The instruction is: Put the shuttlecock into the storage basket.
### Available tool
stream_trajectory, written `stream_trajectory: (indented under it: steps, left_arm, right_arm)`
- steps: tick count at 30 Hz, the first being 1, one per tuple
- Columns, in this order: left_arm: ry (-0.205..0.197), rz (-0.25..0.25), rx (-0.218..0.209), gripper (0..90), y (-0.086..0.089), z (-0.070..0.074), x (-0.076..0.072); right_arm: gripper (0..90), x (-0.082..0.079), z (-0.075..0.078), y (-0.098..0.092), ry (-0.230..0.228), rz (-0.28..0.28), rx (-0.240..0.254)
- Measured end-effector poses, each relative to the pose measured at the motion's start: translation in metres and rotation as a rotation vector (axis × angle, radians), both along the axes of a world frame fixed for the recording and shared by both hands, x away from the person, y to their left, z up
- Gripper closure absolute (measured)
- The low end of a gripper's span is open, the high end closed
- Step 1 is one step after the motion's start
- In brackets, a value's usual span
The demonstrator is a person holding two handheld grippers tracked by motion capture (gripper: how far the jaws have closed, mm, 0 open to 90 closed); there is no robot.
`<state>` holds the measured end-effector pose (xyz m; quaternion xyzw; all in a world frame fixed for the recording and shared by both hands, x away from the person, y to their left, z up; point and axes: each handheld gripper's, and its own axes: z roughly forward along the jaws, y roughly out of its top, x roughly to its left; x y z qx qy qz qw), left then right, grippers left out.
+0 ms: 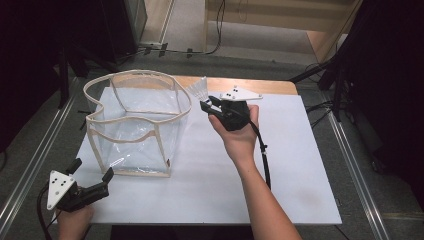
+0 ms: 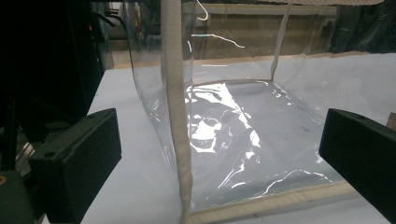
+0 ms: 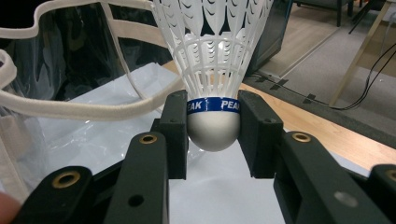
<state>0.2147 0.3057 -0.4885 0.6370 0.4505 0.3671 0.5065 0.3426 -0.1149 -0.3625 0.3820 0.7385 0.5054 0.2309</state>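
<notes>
So far we have the white plastic shuttlecock (image 3: 212, 79) clamped by its cork in our right gripper (image 1: 216, 106), just beside the clear, cream-trimmed bag (image 1: 135, 122); dropping it in remains. Our left gripper (image 1: 92, 180) waits, jaws apart.

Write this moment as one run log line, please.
right gripper: shut on shuttlecock | left gripper: open | clear bag: upright
</notes>
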Motion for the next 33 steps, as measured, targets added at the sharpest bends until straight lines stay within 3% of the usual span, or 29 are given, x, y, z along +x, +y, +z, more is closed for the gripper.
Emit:
stream_trajectory:
  steps: [33]
  left_arm:
    - [0.0, 0.003, 0.02, 0.0, -0.002, 0.0, 0.0]
  right_arm:
    - [63.6, -0.001, 0.012, 0.041, -0.014, 0.094, 0.018]
